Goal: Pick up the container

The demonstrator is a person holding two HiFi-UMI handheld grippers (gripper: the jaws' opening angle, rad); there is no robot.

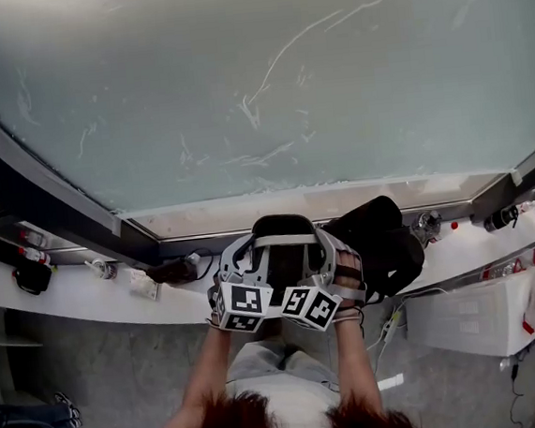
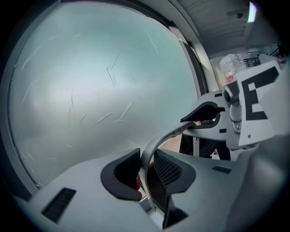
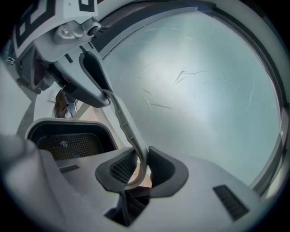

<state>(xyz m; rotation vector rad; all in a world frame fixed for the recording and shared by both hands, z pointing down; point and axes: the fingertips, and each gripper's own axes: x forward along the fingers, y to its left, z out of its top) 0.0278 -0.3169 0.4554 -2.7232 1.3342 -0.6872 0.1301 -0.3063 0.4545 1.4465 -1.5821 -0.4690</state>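
The container (image 1: 280, 226) is a black mesh basket with a grey arched handle (image 1: 284, 241). I hold it up in front of my body, just below the window ledge. My left gripper (image 1: 242, 267) is on the left end of the handle and my right gripper (image 1: 324, 261) on the right end. In the left gripper view the handle strip (image 2: 165, 136) runs between the pads of the left gripper (image 2: 147, 174), which press on it. The right gripper view shows the right gripper (image 3: 140, 165) shut on the same handle (image 3: 122, 118), with the basket's mesh wall (image 3: 68, 144) at the left.
A big frosted glass pane (image 1: 265, 86) fills the upper part of the head view. Below it a white ledge (image 1: 87, 296) carries small bottles and cables. A dark bundle (image 1: 388, 244) lies right of the container. A white box (image 1: 470, 316) stands at the lower right.
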